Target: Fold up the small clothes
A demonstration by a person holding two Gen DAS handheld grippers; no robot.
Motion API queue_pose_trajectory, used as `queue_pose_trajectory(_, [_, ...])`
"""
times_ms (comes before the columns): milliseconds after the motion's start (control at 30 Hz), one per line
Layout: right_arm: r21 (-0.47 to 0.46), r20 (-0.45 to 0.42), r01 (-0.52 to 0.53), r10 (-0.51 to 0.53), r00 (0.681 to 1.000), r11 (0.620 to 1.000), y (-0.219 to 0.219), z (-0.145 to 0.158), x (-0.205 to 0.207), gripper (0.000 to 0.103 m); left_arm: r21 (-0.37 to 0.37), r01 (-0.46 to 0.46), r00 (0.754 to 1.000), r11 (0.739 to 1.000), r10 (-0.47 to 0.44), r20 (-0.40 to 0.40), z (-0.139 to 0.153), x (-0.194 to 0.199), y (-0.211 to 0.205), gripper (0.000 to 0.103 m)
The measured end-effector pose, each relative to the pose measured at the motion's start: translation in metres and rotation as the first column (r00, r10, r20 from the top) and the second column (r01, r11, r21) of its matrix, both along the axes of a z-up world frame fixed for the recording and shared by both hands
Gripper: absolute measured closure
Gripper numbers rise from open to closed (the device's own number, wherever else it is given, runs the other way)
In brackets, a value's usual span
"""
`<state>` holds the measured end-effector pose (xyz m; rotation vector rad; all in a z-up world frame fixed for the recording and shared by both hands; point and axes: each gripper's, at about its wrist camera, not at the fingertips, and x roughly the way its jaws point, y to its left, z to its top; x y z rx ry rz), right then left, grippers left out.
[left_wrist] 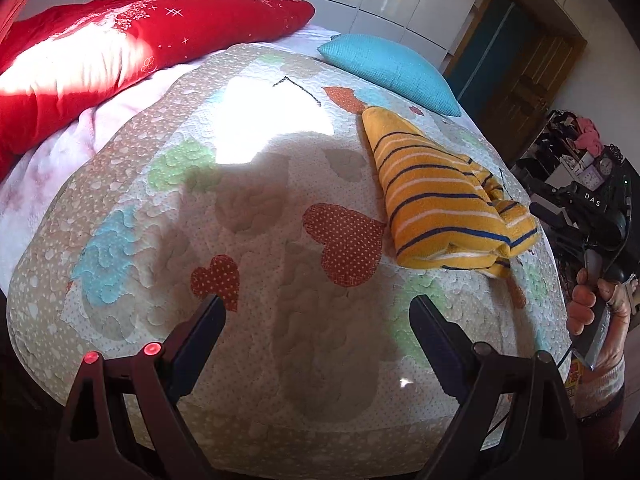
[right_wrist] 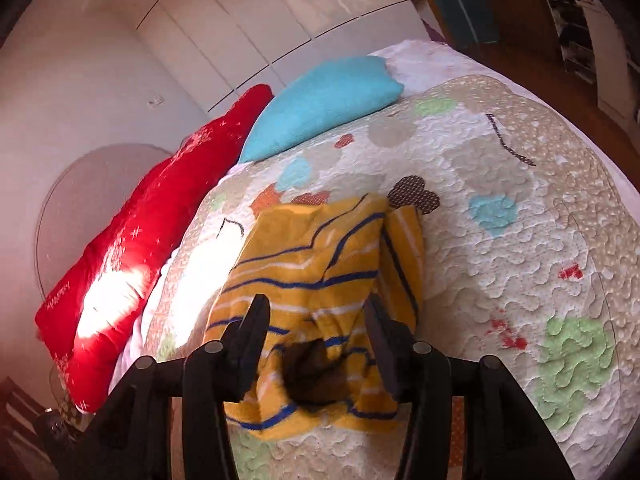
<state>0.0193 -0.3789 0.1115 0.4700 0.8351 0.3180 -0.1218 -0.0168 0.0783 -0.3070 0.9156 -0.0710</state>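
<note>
A small yellow garment with blue and white stripes lies folded on the patchwork quilt, at the right of the left wrist view. My left gripper is open and empty above the quilt, to the left of and nearer than the garment. In the right wrist view the garment lies just ahead of my right gripper, which is open with its fingers on either side of the garment's near bunched end, not closed on it. The person's right hand with its gripper handle shows at the right edge.
A red pillow and a turquoise pillow lie at the head of the bed. White wardrobe doors stand behind. A wooden door and cluttered shelves are to the right, beyond the bed's edge.
</note>
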Motion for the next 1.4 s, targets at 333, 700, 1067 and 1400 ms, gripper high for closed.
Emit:
queue_pose_trajectory(333, [0.039, -0.114, 0.004, 0.001, 0.993, 0.999, -0.012, -0.072, -0.039, 0.097, 0.045, 0.040, 0.998, 0.998, -0.041, 0.037, 0.013, 0.001, -0.014, 0.011])
queue_pose_trajectory(700, [0.129, -0.173, 0.027, -0.004, 0.985, 0.991, -0.041, -0.094, -0.054, 0.085, -0.035, 0.096, 0.995, 0.995, -0.097, -0.005, -0.003, 0.054, -0.024, 0.011])
queue_pose_trajectory(1067, [0.173, -0.131, 0.098, -0.076, 0.988, 0.980, -0.062, -0.075, 0.019, 0.021, -0.281, 0.203, 0.971, 0.938, -0.229, -0.064, -0.036, 0.168, -0.039, 0.010])
queue_pose_trajectory(1400, [0.216, -0.153, 0.131, -0.099, 0.983, 0.967, -0.063, -0.091, 0.041, 0.082, -0.133, 0.314, 0.938, 0.940, -0.329, -0.108, -0.038, 0.181, -0.109, 0.025])
